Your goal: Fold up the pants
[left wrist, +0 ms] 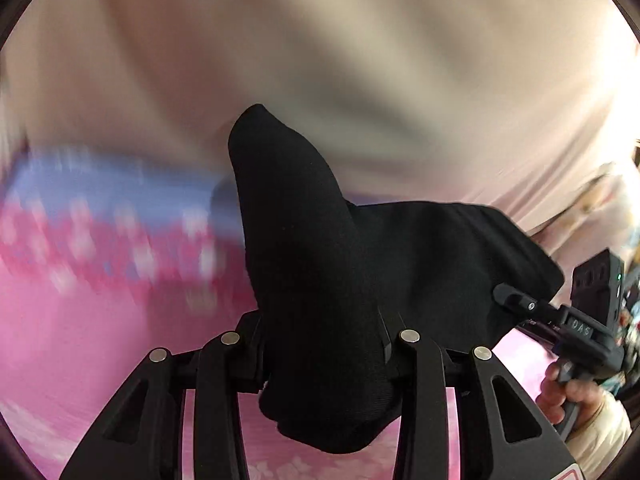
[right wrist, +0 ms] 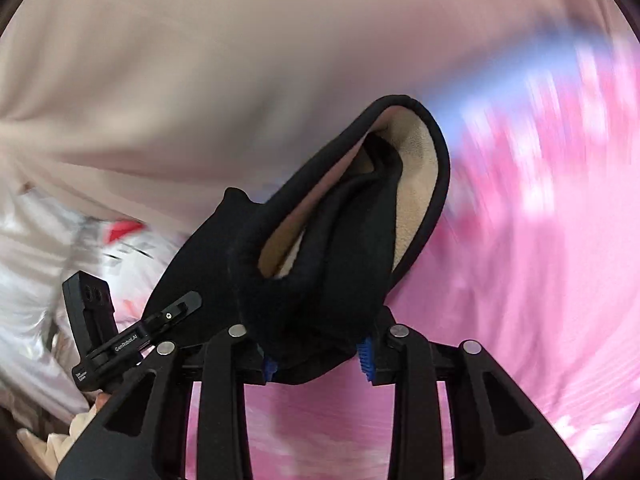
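Observation:
The black pants [left wrist: 320, 264] with a beige fleece lining [right wrist: 416, 160] hang lifted between both grippers above a pink bed cover. My left gripper [left wrist: 324, 344] is shut on a bunched black edge of the pants. My right gripper [right wrist: 316, 356] is shut on another part of the pants [right wrist: 320, 260], where an opening shows the lining. Each gripper shows in the other's view: the right one at the far right of the left wrist view [left wrist: 516, 300], the left one at the lower left of the right wrist view [right wrist: 176, 312]. The background is motion-blurred.
A pink floral bed cover [left wrist: 80, 340] with a blue patterned band [left wrist: 100, 184] lies below. A pale beige curtain or wall [left wrist: 320, 40] fills the back. A white bundle with red marks [right wrist: 100, 240] lies at the left of the right wrist view.

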Demonstrator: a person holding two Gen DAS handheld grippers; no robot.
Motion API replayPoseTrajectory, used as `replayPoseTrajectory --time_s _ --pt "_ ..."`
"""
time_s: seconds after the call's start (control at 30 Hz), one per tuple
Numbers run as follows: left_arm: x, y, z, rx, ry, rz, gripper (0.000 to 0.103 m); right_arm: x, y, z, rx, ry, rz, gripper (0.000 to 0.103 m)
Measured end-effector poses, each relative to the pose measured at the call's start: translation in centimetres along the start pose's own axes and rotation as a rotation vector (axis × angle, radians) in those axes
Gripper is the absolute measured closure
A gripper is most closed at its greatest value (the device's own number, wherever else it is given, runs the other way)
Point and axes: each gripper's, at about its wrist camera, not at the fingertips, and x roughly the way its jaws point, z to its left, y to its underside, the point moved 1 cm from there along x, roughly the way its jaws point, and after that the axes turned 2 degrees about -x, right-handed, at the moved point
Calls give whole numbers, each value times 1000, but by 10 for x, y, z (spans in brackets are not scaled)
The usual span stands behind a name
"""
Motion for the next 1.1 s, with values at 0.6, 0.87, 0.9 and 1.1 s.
replayPoseTrajectory --time_s 0.6,0.87,0.9,1.1 --pt "-69 8 2 134 -272 -162 33 -35 -3 53 -319 225 -39 93" --pt "51 55 43 -109 -328 153 21 -68 -3 38 -171 287 -74 93" --pt "43 50 43 -136 -327 167 23 -91 0 52 -170 295 -106 92" --pt "-57 20 -30 118 -511 41 19 -172 13 139 -280 419 -252 52"
